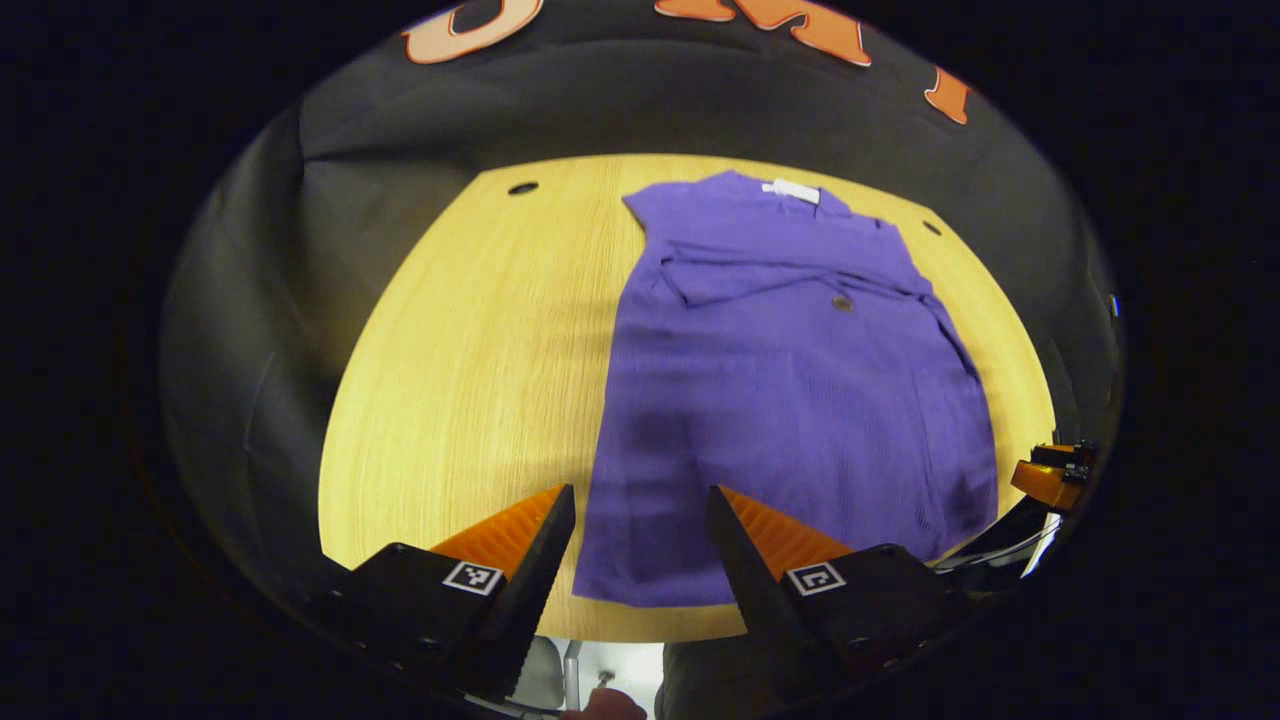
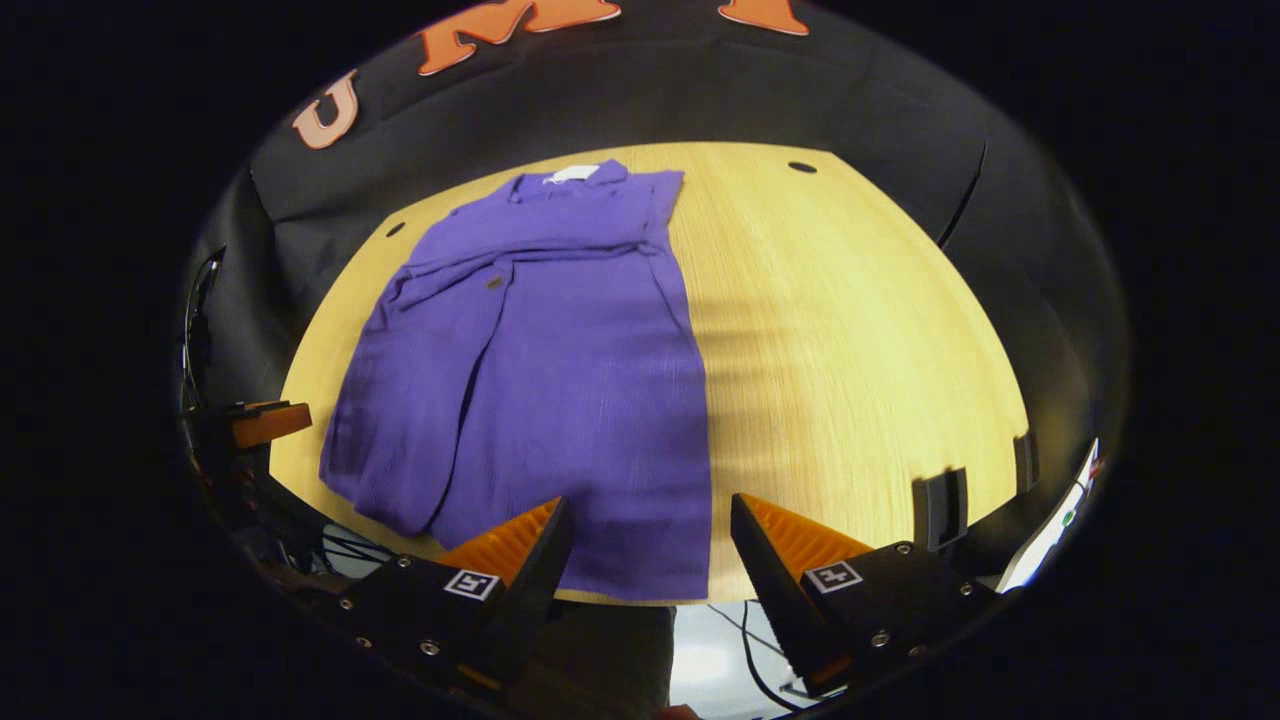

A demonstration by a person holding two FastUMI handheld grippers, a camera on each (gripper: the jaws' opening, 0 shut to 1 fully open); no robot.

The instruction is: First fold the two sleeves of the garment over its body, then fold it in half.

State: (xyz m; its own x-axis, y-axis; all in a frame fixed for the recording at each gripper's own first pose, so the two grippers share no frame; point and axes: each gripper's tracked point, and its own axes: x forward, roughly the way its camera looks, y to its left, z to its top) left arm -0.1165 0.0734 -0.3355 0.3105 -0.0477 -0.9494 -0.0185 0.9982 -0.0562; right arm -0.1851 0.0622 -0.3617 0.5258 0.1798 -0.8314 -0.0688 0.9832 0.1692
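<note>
- A purple shirt (image 1: 790, 400) lies flat on a round wooden table (image 1: 470, 350), collar at the far side and hem at the near edge.
- Both sleeves appear already folded across the chest, lying as a band just below the collar, so the fold in half looks like the step left to do.
- A white tag (image 1: 795, 190) shows inside the collar, and a small dark button (image 1: 842, 303) sits on the folded band.
- The left gripper (image 1: 640, 540) hovers over the near left corner of the hem, its two fingers spread apart and holding nothing.
- The right gripper (image 2: 650, 550) hovers over the near right corner of the hem, fingers likewise spread and empty.
- The cloth looks thin, soft and light; it would likely sag and wrinkle when lifted, and a loose grip could let it slip.
- The two near hem corners seem the best places to pinch, so the hem can be carried evenly toward the collar.
- Small dark holes (image 1: 522, 187) mark the far part of the table top, well apart from the shirt.
- A dark upright bracket (image 2: 938, 510) stands at the near right edge of the table, clear of the shirt.
- Cables (image 2: 340, 545) hang below the near edge; nothing lies on the shirt itself.
</note>
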